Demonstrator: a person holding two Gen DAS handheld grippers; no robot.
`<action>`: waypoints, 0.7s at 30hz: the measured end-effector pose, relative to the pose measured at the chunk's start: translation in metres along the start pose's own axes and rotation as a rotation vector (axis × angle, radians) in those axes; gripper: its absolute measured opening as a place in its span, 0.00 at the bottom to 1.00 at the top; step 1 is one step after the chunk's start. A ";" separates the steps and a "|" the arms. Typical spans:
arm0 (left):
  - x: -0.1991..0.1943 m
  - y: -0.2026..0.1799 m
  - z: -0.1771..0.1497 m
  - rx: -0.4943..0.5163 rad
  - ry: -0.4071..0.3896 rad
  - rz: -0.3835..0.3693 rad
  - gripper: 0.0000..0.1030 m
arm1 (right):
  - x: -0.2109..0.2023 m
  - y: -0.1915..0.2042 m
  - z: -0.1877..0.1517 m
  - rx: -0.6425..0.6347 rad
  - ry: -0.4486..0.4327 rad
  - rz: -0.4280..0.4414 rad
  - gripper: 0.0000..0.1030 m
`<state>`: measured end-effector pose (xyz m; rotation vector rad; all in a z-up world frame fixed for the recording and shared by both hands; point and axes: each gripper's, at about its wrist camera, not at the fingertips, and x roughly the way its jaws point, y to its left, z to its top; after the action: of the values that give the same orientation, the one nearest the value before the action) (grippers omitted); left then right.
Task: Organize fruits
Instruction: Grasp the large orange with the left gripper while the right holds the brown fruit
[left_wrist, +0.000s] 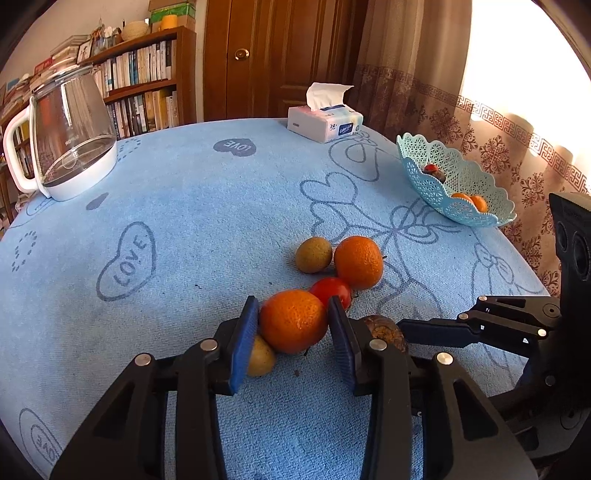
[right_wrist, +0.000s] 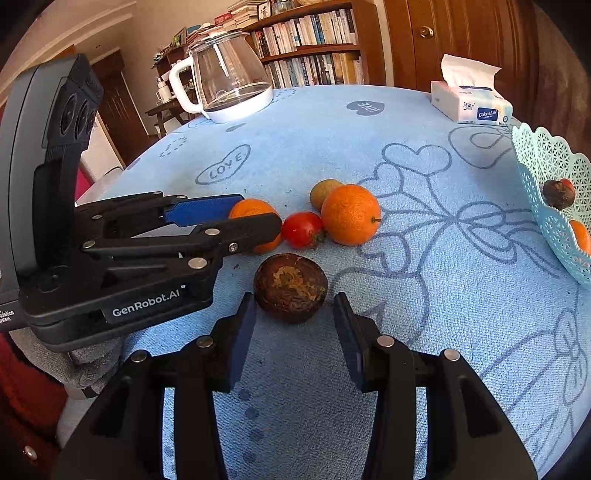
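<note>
- "GenRobot.AI" — white letters on the black body of the left gripper (right_wrist: 255, 225).
- "LOVE" — inside heart outlines printed on the blue tablecloth (left_wrist: 127, 262).
- "Color&Life" on the blue label of the tissue pack (right_wrist: 471, 107); its smaller print is too small to read.

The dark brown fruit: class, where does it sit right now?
In the right wrist view, the dark brown fruit lies on the blue cloth just ahead of the right gripper, nearer than the tomato.
</note>
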<state>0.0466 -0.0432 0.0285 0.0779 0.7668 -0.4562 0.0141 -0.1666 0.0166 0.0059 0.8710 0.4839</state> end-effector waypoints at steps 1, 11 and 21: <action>-0.001 0.002 0.000 -0.010 -0.005 -0.004 0.37 | 0.000 0.000 0.000 -0.003 0.001 -0.002 0.44; -0.034 0.028 0.010 -0.149 -0.121 -0.031 0.37 | -0.007 -0.003 -0.001 0.019 -0.043 0.019 0.38; -0.039 0.033 0.011 -0.188 -0.135 -0.013 0.37 | -0.007 -0.002 0.001 0.024 -0.041 0.039 0.44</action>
<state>0.0430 -0.0013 0.0602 -0.1323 0.6742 -0.3956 0.0111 -0.1709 0.0222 0.0550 0.8374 0.5082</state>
